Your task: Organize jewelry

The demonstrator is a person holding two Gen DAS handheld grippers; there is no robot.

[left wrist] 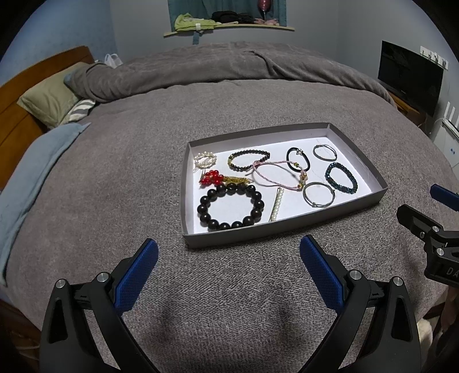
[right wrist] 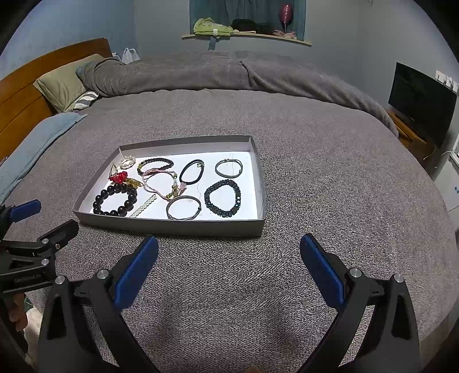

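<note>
A shallow grey box lid (left wrist: 287, 229) (right wrist: 172, 226) lies on the bed and holds several pieces of jewelry. A large black bead bracelet (left wrist: 231, 207) (right wrist: 114, 200), a red bead cluster (left wrist: 210, 177) (right wrist: 117, 177), a pearl ring clip (left wrist: 205, 159), a pink cord bracelet (left wrist: 278, 175) (right wrist: 159, 183), two silver bangles (left wrist: 319, 194) (right wrist: 183, 208), a teal bead bracelet (left wrist: 341, 178) (right wrist: 223, 198) and a pearl bar clip (left wrist: 276, 204) all lie inside. My left gripper (left wrist: 229, 255) is open and empty, just in front of the box. My right gripper (right wrist: 229, 252) is open and empty, also in front of it.
The box sits on a grey blanket (left wrist: 143, 143) covering the bed. Pillows (left wrist: 51, 97) and a wooden headboard (left wrist: 17, 114) are at the far left. A dark monitor (left wrist: 410, 77) stands at the right. A window sill (left wrist: 229, 27) with clothes is behind.
</note>
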